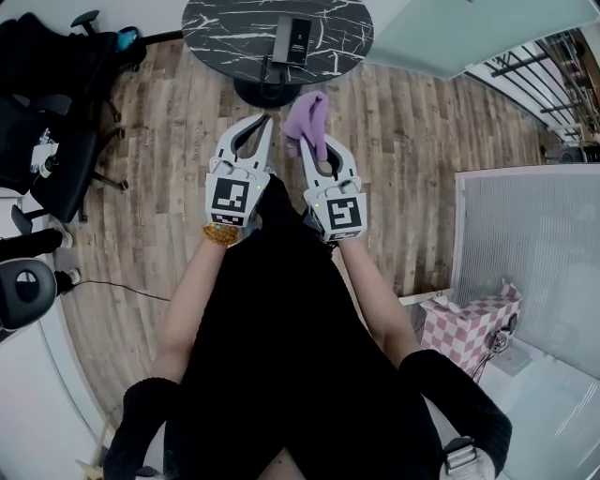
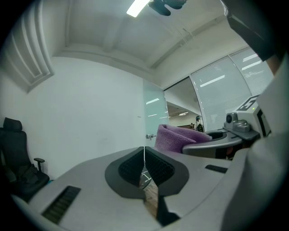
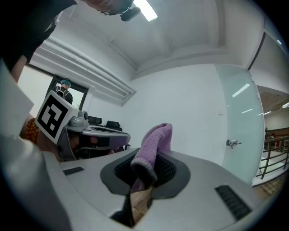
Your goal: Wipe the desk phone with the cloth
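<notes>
My left tongs [image 1: 267,118] are clenched with nothing in them. In the left gripper view the two ribbed pads [image 2: 134,168] meet along a thin line, and only a sliver of wooden floor [image 1: 422,131] shows below them.

My right tongs [image 1: 315,141] are clamped on the cloth [image 1: 310,120] — a purple, fuzzy piece pinched between the pads. A folded end of it stands up past the tips and leans a little toward the left tongs. In the right gripper view it fills the gap between the jaws completely.

The two tongs are held side by side, close together, both raised in front of my body and pointing forward. The cloth's free end comes near the left tongs' tips, though I cannot tell whether it touches them.

The phone [image 1: 292,39] lies ahead of both tongs, well apart from them, on a round dark marbled bench [image 1: 225,28]. It sits slightly closer to the right tongs' line — nothing is touching it. A black chair [image 1: 56,141] stands off beyond the left tongs.
</notes>
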Demonstrator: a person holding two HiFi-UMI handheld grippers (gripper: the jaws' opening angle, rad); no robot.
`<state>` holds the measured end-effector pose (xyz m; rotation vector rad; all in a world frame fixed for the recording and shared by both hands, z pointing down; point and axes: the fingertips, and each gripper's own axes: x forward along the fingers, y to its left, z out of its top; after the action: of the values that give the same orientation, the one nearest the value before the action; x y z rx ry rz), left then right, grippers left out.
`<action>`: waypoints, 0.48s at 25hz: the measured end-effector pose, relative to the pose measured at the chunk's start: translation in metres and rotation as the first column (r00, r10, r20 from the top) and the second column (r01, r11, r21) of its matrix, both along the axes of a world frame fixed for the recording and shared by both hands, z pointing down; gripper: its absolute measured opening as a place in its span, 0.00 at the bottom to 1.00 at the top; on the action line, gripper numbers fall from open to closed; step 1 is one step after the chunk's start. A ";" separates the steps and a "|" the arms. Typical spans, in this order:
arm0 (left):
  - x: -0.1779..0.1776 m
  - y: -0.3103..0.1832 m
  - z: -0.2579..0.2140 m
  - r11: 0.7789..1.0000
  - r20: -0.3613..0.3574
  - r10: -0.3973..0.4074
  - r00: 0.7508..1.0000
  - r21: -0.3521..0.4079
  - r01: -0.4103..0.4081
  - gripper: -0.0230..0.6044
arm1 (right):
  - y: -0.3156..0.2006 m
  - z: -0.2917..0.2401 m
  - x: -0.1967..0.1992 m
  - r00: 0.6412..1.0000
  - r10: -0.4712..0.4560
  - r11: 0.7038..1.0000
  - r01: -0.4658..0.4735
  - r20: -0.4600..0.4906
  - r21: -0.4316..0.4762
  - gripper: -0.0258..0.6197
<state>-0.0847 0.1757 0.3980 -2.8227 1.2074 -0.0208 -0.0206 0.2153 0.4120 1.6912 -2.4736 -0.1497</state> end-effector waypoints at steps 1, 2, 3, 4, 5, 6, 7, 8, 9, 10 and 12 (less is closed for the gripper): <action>-0.002 0.000 0.001 1.000 0.002 -0.005 1.000 -0.001 0.005 0.07 | 0.000 0.002 -0.001 1.000 -0.003 1.000 0.003 -0.004 -0.002 0.14; -0.005 0.001 0.003 1.000 0.003 -0.010 1.000 -0.004 0.010 0.06 | 0.001 0.002 -0.003 1.000 -0.007 1.000 0.007 -0.004 -0.004 0.14; -0.007 0.001 0.005 1.000 0.005 -0.015 1.000 -0.008 0.015 0.07 | 0.001 0.002 -0.005 1.000 -0.013 1.000 0.013 -0.002 -0.005 0.14; -0.009 0.002 0.007 1.000 0.006 -0.019 1.000 -0.012 0.019 0.07 | 0.002 0.001 -0.008 1.000 -0.019 1.000 0.019 0.000 -0.005 0.14; -0.010 0.002 0.008 1.000 0.007 -0.022 1.000 -0.015 0.022 0.07 | 0.002 0.000 -0.010 1.000 -0.025 1.000 0.025 0.002 -0.003 0.14; -0.011 0.003 0.009 1.000 0.010 -0.023 1.000 -0.017 0.023 0.07 | 0.003 0.000 -0.011 1.000 -0.029 1.000 0.029 0.004 -0.002 0.14; -0.010 0.004 0.009 1.000 0.012 -0.022 1.000 -0.017 0.022 0.07 | 0.004 0.000 -0.011 1.000 -0.030 1.000 0.030 0.005 0.000 0.14; -0.009 0.004 0.009 1.000 0.014 -0.020 1.000 -0.015 0.020 0.07 | 0.004 0.000 -0.010 1.000 -0.029 1.000 0.029 0.004 0.002 0.14; -0.008 0.005 0.008 1.000 0.015 -0.018 1.000 -0.013 0.018 0.07 | 0.005 0.001 -0.008 1.000 -0.027 1.000 0.027 0.003 0.003 0.14; -0.008 0.006 0.008 1.000 0.017 -0.016 1.000 -0.011 0.016 0.07 | 0.006 0.002 -0.007 1.000 -0.026 1.000 0.026 0.003 0.003 0.14; -0.007 0.008 0.007 1.000 0.022 -0.012 1.000 -0.007 0.012 0.07 | 0.009 0.002 -0.007 1.000 -0.025 1.000 0.025 0.011 0.004 0.14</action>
<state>-0.0921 0.1837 0.4052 -2.8135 1.2224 -0.0559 -0.0271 0.2242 0.4139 1.6677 -2.5046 -0.1486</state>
